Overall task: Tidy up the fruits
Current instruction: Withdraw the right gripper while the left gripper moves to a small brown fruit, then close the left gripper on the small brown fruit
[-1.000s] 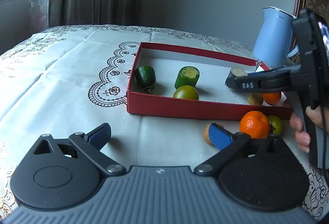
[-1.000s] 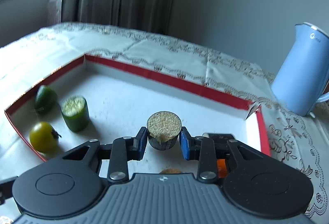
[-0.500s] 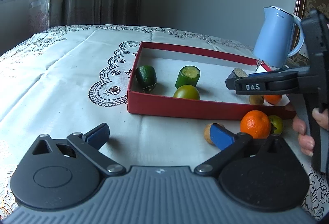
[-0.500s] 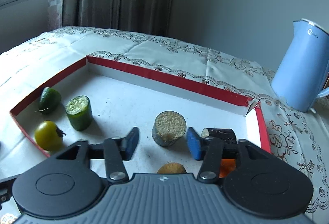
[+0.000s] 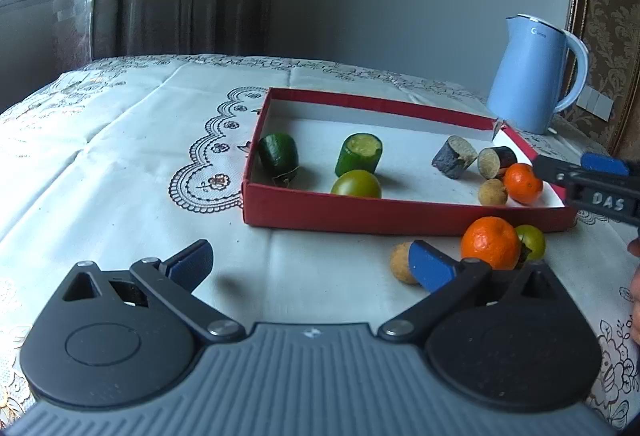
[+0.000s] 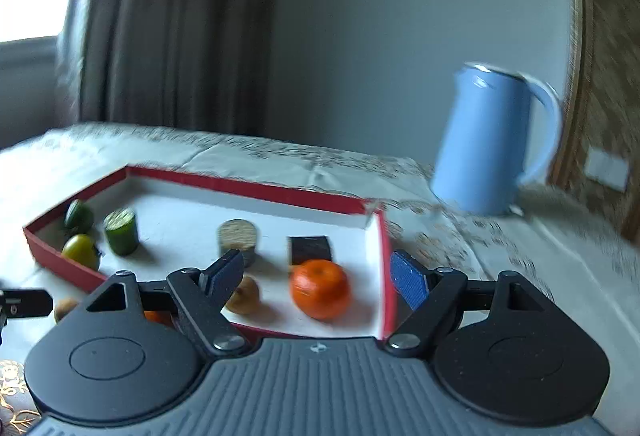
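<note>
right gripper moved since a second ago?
Yes. In the left wrist view, the right gripper has backed off rightward past the red box wall. Its jaws have just been opening, empty; the dark cut piece sits inside.

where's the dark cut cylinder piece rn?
In the left wrist view, the dark cut cylinder sits inside the red box, right half, beside a second dark piece near the back-right corner.

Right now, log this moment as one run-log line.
right gripper: open, just released, empty | dark cylinder piece: in red tray | left gripper: open, empty | big orange: outside tray
</note>
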The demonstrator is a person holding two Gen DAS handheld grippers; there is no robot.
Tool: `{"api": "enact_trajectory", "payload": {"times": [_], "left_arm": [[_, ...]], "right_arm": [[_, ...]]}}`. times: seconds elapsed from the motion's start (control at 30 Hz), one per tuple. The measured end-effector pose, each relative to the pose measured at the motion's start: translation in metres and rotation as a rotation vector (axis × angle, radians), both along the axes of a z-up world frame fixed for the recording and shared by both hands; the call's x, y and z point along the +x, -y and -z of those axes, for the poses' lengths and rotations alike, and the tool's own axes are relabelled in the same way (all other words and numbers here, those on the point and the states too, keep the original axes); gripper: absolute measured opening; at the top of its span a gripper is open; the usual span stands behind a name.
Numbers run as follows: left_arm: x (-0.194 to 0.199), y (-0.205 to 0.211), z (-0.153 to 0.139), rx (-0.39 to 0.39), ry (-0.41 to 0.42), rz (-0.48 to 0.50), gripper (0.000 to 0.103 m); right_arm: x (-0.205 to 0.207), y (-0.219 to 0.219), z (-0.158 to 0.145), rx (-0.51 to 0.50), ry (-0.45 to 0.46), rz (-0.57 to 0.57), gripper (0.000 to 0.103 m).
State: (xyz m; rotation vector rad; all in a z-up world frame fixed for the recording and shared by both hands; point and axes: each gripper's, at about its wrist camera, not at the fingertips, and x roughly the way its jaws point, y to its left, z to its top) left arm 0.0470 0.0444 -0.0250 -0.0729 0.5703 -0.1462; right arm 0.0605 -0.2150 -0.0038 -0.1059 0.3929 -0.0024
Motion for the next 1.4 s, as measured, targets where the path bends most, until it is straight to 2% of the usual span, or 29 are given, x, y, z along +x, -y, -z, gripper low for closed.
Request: {"api": "enact_trajectory", "payload": {"times": [0.1, 0.2, 0.33, 0.47, 0.6, 0.77, 0.83, 0.97, 1.03, 1.1, 1.27, 1.4], "left_arm": [[-0.004, 0.003, -0.002, 0.010, 0.026, 0.020, 0.103], [-0.009, 0.012, -0.004, 0.034, 0.056, 0.062, 0.103], [-0.017, 0.029, -0.007, 0.130, 0.104, 0.081, 0.103], [-0.010, 0.043, -0.003, 0.189, 0.062, 0.104, 0.089], [0.000, 0.045, 0.002, 0.178, 0.009, 0.118, 0.084], [0.001, 0.042, 0.002, 0.147, 0.002, 0.121, 0.084], [0.001, 0.043, 0.002, 0.149, 0.002, 0.123, 0.080], [0.004, 0.049, 0.003, 0.163, -0.015, 0.143, 0.059], [0.004, 0.052, 0.004, 0.169, -0.019, 0.152, 0.055], [0.004, 0.052, 0.003, 0.161, -0.019, 0.153, 0.045], [0.003, 0.059, 0.002, 0.173, -0.018, 0.166, 0.033], [0.003, 0.062, 0.002, 0.182, -0.018, 0.172, 0.029]], "right_arm": [[-0.001, 0.020, 0.002, 0.089, -0.029, 0.039, 0.081], [0.000, 0.026, 0.003, 0.094, -0.029, 0.077, 0.081], [-0.005, 0.029, 0.003, 0.096, -0.014, 0.083, 0.081], [-0.004, 0.028, 0.004, 0.097, -0.017, 0.082, 0.081], [-0.004, 0.028, 0.003, 0.098, -0.014, 0.082, 0.081], [-0.003, 0.028, 0.004, 0.102, -0.028, 0.074, 0.082], [-0.002, 0.028, 0.004, 0.104, -0.028, 0.073, 0.082], [-0.001, 0.028, 0.005, 0.104, -0.035, 0.072, 0.082], [-0.001, 0.028, 0.006, 0.104, -0.038, 0.071, 0.082], [-0.001, 0.028, 0.006, 0.104, -0.038, 0.071, 0.082], [0.000, 0.027, 0.008, 0.104, -0.051, 0.064, 0.082], [0.000, 0.026, 0.008, 0.100, -0.054, 0.062, 0.083]]}}
